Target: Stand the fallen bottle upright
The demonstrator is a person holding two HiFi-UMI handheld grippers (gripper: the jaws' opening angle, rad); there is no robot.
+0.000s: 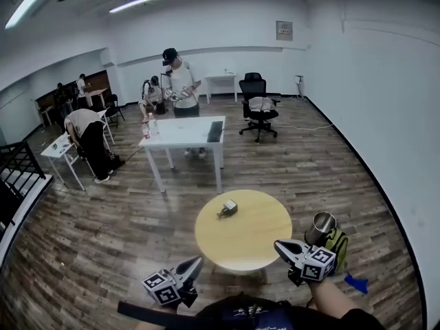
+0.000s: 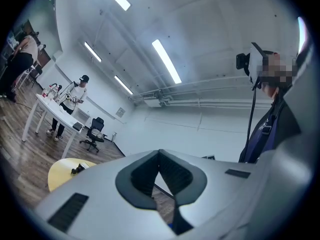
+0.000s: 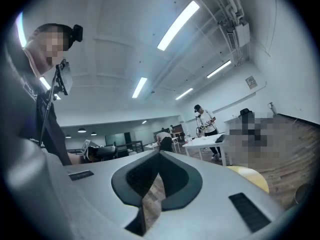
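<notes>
A small bottle (image 1: 228,208) lies on its side on the round yellow table (image 1: 243,243). In the left gripper view the bottle (image 2: 77,170) is a dark speck on the table's top (image 2: 62,171). My left gripper (image 1: 197,260) hangs short of the table's near left edge, jaws together, nothing in them. Off the near right edge my right gripper (image 1: 278,245) is shut and empty too. In their own views the left gripper (image 2: 159,152) and the right gripper (image 3: 159,154) have jaw tips meeting. Both are well apart from the bottle.
A steel cup (image 1: 321,227) stands on a yellow-green bag (image 1: 338,245) just right of the round table. Beyond it stand a white table (image 1: 184,135) with bottles (image 1: 148,128), an office chair (image 1: 259,105), a standing person (image 1: 181,84) and a railing (image 1: 17,170).
</notes>
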